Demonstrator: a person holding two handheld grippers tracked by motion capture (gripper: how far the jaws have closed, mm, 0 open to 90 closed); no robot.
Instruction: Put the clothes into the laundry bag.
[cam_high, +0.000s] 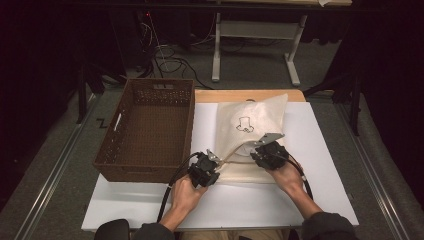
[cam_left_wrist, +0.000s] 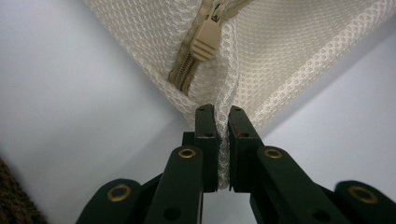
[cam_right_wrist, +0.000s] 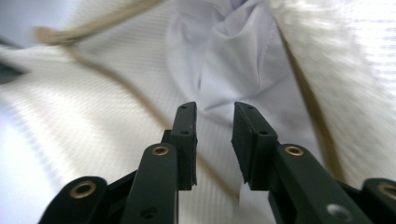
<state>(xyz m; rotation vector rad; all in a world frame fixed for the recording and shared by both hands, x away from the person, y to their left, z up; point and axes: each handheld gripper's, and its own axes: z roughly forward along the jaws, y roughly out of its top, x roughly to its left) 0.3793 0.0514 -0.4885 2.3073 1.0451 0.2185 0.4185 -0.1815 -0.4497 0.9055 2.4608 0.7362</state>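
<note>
While blur veils the white cloth (cam_right_wrist: 219, 60) inside, mesh laundry bag (cam_high: 255, 125) beside wicker basket (cam_high: 150, 127): corner pinched by left gripper (cam_left_wrist: 223, 140), right gripper (cam_right_wrist: 214, 140) jaws spread, empty.

Cream mesh bag (cam_high: 252, 131), brown basket (cam_high: 150, 130).

One mesh bag (cam_high: 255, 125), one basket (cam_high: 150, 132), two grippers (cam_high: 204, 172)

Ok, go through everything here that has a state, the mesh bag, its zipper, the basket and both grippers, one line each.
Cream mesh laundry bag: lying flat on the white table sheet, mouth partly open, white cloth inside.
Beige zipper: partly unzipped.
Brown woven basket: upright, empty.
Left gripper: shut on the bag's corner.
Right gripper: open at the bag's mouth, nothing between the jaws.
</note>
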